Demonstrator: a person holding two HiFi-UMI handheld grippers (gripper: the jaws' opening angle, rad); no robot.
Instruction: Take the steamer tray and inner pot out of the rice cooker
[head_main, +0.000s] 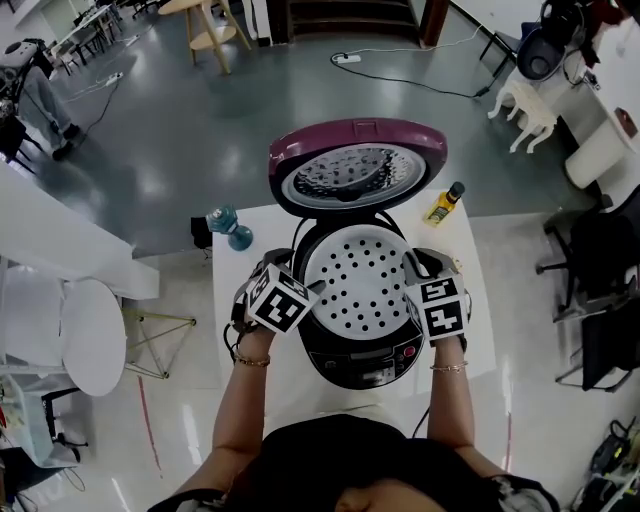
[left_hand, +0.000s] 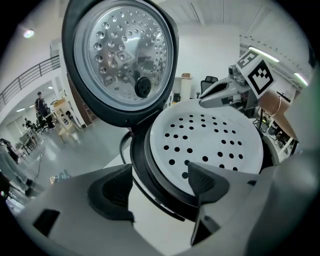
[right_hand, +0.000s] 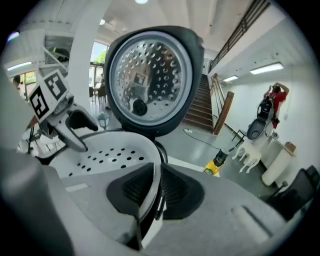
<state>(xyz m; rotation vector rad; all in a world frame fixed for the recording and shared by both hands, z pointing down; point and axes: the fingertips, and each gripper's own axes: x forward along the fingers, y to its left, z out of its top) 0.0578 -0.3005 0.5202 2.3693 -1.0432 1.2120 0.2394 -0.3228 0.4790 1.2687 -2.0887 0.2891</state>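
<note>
Seen from above, a blue bottle (head_main: 228, 226) stands at the left of the white table (head_main: 482, 320). It is just beside the rice cooker (head_main: 360, 362), whose purple lid (head_main: 355, 165) is thrown back. The left gripper (head_main: 305, 292) sits at the left edge of the white steamer tray (head_main: 360, 285), which rests in the mouth of the cooker. The overhead look hides that gripper's jaws under its marker cube, but the left gripper view shows them standing apart. One pad is over the holed tray and the other is outside the cooker's black rim, and neither presses on anything I can see. The right gripper (head_main: 415, 290) is at the tray's right edge. Its own view settles what the head view cannot: both pads are clamped on the tray's thin white rim. Each gripper view also catches the other gripper across the tray. Further right, a yellow bottle (head_main: 444, 204) stands on the table near the lid.
</note>
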